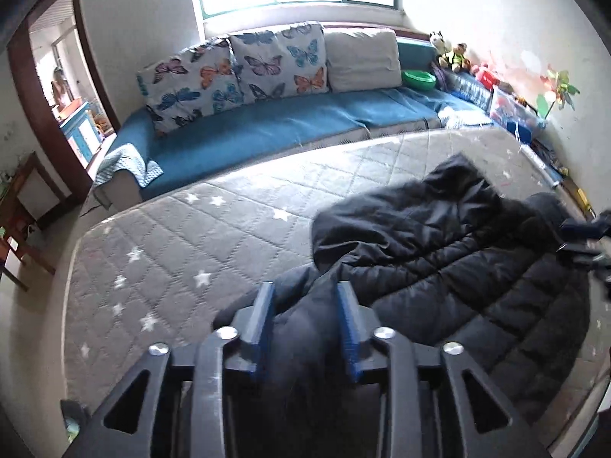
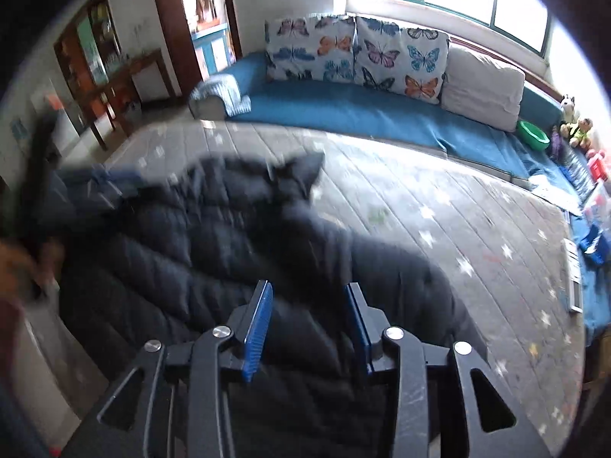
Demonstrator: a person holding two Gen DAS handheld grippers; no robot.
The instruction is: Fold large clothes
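Note:
A black quilted puffer jacket (image 1: 439,236) lies crumpled on the grey star-patterned mattress (image 1: 191,236). My left gripper (image 1: 305,294) is at the jacket's near left edge. Its blue pads stand apart, with a fold of black fabric lying loosely between them. In the right wrist view the jacket (image 2: 191,236) is blurred and spreads left across the mattress (image 2: 439,198). My right gripper (image 2: 307,290) hovers open over the jacket's near right part, with nothing pinched. The other gripper shows as a blurred blue shape at the far left (image 2: 103,187).
A blue sofa (image 1: 267,129) with butterfly cushions (image 1: 236,72) runs along the mattress's far side under a window. A green bowl (image 1: 418,78), plush toys (image 1: 450,53) and boxes crowd its right end. A wooden desk (image 2: 126,76) and a doorway (image 2: 206,11) with a person are on the left.

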